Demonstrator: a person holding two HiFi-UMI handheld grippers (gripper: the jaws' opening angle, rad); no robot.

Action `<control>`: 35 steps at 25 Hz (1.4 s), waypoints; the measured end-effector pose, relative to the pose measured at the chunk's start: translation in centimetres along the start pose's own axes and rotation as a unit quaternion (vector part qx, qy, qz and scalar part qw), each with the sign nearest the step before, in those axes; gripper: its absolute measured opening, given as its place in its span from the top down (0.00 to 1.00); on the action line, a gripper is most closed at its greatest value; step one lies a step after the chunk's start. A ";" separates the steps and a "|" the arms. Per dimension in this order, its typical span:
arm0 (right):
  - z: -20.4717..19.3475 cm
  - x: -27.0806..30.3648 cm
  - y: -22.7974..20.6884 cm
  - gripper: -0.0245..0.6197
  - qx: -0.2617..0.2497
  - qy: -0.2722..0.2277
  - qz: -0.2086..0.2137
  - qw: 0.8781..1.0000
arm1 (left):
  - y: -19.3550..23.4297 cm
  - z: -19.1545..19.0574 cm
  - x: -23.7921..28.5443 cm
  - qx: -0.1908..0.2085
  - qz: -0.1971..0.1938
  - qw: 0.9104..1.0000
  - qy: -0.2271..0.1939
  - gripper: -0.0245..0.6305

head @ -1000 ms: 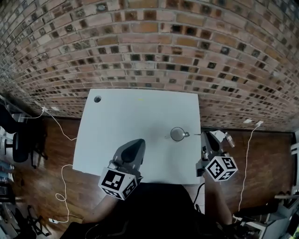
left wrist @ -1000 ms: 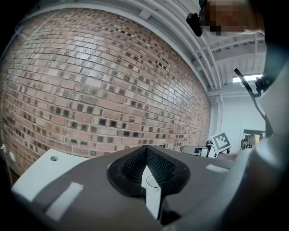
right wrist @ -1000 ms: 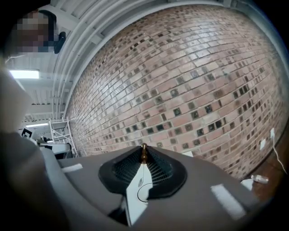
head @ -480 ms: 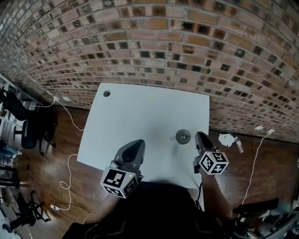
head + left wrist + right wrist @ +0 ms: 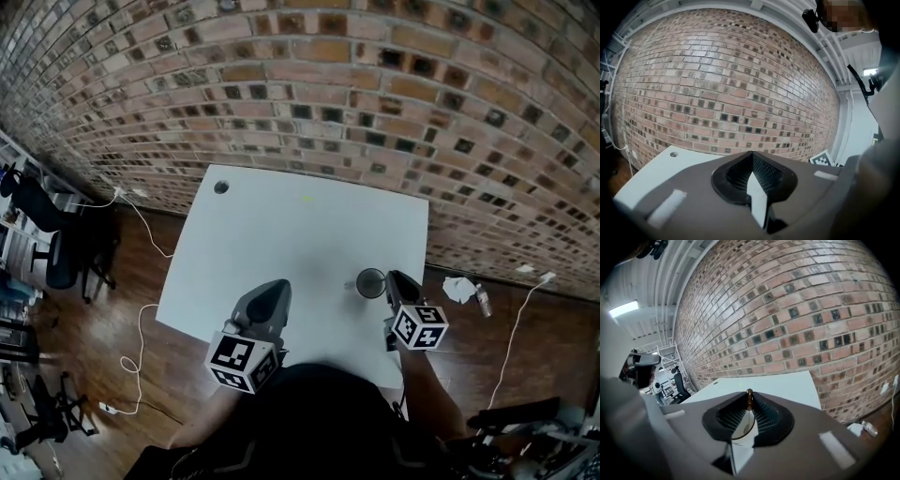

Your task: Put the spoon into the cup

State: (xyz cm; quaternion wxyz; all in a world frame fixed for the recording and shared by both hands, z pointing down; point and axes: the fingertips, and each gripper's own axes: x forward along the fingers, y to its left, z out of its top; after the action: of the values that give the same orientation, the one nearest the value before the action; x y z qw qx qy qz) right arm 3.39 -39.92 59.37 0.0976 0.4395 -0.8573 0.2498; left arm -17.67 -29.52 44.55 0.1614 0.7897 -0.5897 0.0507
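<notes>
Pinching a slim metal spoon (image 5: 749, 393) edge-on, the right claw (image 5: 749, 401) has the task's thing in hand. Its jaws stand narrow, almost together, with the pads pressing on the thin stem. A small rounded end pokes out just past the tips. Behind the tips, nearer the claw's body, a curved outline shows in the gap. It may be the spoon's bowl, but I cannot tell for sure. A grip this far forward probably serves to let the free end lead, so that it can be aimed like a pointer.

In the head view a small round grey cup (image 5: 370, 282) stands on the white rectangular table (image 5: 281, 234), just to the left of this claw's nose. They are so close that I cannot tell whether they touch. The spoon is too thin to pick out from above, and nothing shows it inside the cup, so I judge the drop not yet made. The claw sits beside the rim, not over the mouth. The next move would need the spoon's end brought above the opening before the jaws part. Otherwise the nose may shove the cup sideways.

The left claw (image 5: 752, 154) is closed tip to tip on nothing. It lies well to the left of the cup and nearer the person, over bare table. That looks like a parked pose, clear of the working claw's path yet close enough to steady the cup if needed.
</notes>
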 end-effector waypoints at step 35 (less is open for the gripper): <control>-2.0 0.5 -0.7 0.70 0.019 0.040 -0.011 0.999 | -0.5 -12.3 9.9 0.010 -0.071 0.988 0.138 0.97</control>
State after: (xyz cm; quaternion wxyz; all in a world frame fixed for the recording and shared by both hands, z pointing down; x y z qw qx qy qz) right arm 3.55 -39.57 61.53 0.1264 0.4404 -0.8429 0.2821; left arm -12.86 -34.60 58.70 0.2363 0.8165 -0.5038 0.1537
